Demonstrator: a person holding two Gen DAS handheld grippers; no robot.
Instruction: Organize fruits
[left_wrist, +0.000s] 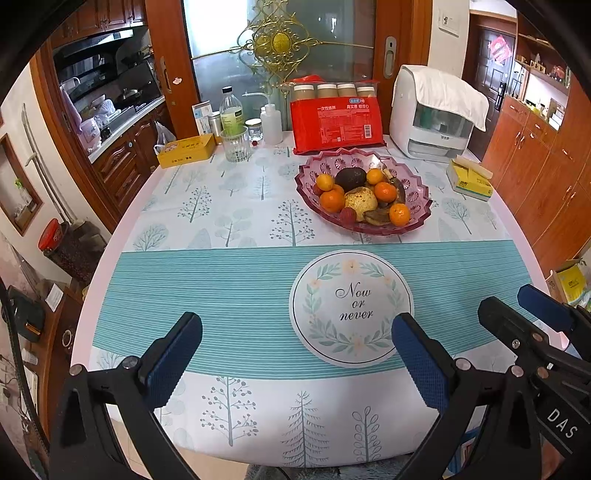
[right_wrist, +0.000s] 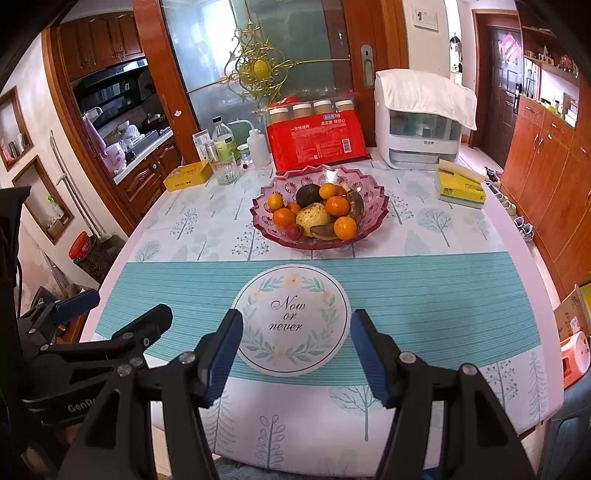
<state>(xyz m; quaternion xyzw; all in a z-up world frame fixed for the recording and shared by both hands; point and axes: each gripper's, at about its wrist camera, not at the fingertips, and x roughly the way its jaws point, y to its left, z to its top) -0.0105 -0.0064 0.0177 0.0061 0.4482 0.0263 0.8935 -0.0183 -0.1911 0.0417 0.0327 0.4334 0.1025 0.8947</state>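
Note:
A pink glass fruit bowl (left_wrist: 417, 192) (right_wrist: 266, 206) stands past the table's middle. It holds several oranges (left_wrist: 331, 200) (right_wrist: 337, 205), a dark avocado (left_wrist: 350, 177) (right_wrist: 308, 194), a yellowish pear (left_wrist: 361, 199) (right_wrist: 313, 217), brown bananas (left_wrist: 376, 217) (right_wrist: 355, 203) and a small red fruit (left_wrist: 347, 216) (right_wrist: 294, 230). My left gripper (left_wrist: 295, 347) is open and empty over the near table edge; it also shows in the right wrist view (right_wrist: 122, 310). My right gripper (right_wrist: 295, 350) is open and empty beside it; it also shows in the left wrist view (left_wrist: 517, 306).
A tree-print tablecloth with a teal band and a "Now or never" circle (left_wrist: 351, 306) (right_wrist: 291, 317) covers the table. At the back stand a red package (left_wrist: 338, 123), a white appliance (left_wrist: 436, 114), a glass (left_wrist: 235, 144), bottles, a yellow tin (left_wrist: 186, 149) and a yellow tissue box (left_wrist: 469, 179).

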